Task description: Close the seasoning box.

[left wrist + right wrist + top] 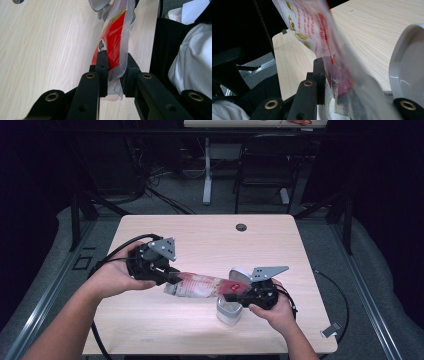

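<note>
Held the red-and-clear packet (200, 285) level between both hands — left gripper (172, 276) pinched on one end, right gripper (231, 296) clamped on the other, just above the open white container (229, 312).

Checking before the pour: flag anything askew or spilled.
No spill. The plastic packet hangs level between the left gripper and right gripper, over the white container, whose hinged lid stands open.

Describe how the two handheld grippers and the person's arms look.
Both the left gripper and the right gripper are black two-jaw tools with brass-ringed screw holes. Each carries a grey three-cornered plate on top and trails a black cable. The forearms are bare, with no sleeves on them.
</note>
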`<action>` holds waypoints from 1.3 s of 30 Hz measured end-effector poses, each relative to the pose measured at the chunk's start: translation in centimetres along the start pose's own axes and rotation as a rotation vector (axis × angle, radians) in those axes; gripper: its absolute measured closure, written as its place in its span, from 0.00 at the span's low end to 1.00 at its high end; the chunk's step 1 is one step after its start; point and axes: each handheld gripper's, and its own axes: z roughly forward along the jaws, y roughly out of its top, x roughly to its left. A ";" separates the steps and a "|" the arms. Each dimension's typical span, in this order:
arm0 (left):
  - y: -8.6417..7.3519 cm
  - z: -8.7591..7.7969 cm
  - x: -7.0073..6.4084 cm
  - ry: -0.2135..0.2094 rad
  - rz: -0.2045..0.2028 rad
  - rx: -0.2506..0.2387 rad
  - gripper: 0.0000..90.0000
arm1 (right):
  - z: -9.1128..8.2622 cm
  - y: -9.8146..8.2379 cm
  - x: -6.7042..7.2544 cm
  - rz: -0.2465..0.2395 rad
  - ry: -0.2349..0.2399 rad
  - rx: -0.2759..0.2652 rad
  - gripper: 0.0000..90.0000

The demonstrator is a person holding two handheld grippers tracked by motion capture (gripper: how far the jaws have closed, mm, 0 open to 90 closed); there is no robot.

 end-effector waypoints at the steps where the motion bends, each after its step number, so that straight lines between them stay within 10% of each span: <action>1: 0.1 0.0 0.0 -0.002 0.002 0.001 0.88 | 0.0 0.0 0.0 0.001 0.000 -0.001 0.91; 39: 1.5 0.0 0.0 0.003 0.026 -0.007 0.91 | -0.2 -0.2 -0.2 0.006 -0.014 0.000 0.92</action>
